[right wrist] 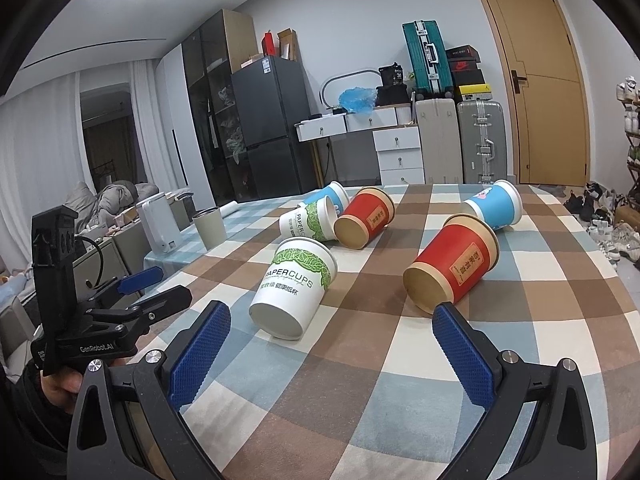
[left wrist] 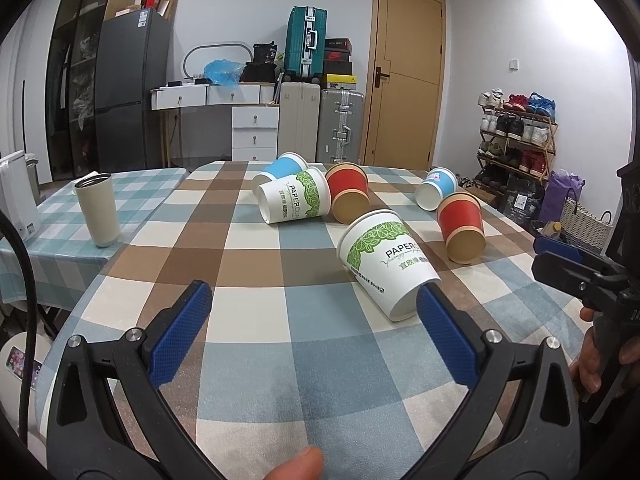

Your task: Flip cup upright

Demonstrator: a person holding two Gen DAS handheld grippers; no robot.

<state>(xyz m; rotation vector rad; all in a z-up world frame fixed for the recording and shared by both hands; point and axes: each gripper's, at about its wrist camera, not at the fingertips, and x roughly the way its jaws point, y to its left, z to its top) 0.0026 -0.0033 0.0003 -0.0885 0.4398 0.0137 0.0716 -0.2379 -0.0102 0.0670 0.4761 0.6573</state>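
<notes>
— six cups (left wrist: 383, 258) lay tipped over on the checked cloth (left wrist: 248, 344); nearest white one at one o'clock.
— and the claws?
— left gripper (left wrist: 314, 304) and right gripper (right wrist: 332, 326) both gaped wide, holding nothing.

Checked cloth, matt and slightly creased, over the surface (left wrist: 248, 360). Smooth paper with a faint sheen on the nearest white paper cup (left wrist: 384, 264), printed in green leaves; same paper on the red cup (right wrist: 452, 268), with bare kraft brown at base and rim. Rough, knurled blue rubbery pads (left wrist: 182, 336) on matt black plastic arms of the left hand-held gripper (left wrist: 316, 304), with bright metal pivot bolts. Matt cream tumbler (left wrist: 98, 210) with a metal rim.
</notes>
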